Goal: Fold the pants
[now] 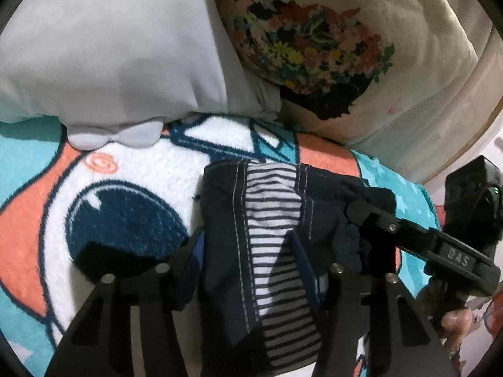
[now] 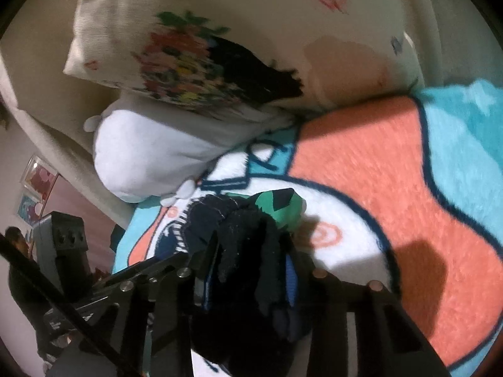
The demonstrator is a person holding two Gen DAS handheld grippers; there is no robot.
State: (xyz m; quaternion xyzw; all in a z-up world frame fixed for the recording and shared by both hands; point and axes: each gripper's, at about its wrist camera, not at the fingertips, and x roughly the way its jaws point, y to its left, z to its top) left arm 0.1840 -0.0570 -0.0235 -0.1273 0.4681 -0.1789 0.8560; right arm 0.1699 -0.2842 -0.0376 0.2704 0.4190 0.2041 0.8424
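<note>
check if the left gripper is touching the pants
Touching. In the left wrist view the left gripper has its two fingers closed against either side of the navy pants, pinching the striped panel between them.

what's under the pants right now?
The pants lie bunched on the cartoon fleece blanket, with the left gripper and right gripper both clamped on the fabric. The blanket directly beneath the bundle is covered, so anything there cannot be seen.

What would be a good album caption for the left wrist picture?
Left claw grips navy pants with striped lining over a cartoon blanket, right claw alongside.
</note>
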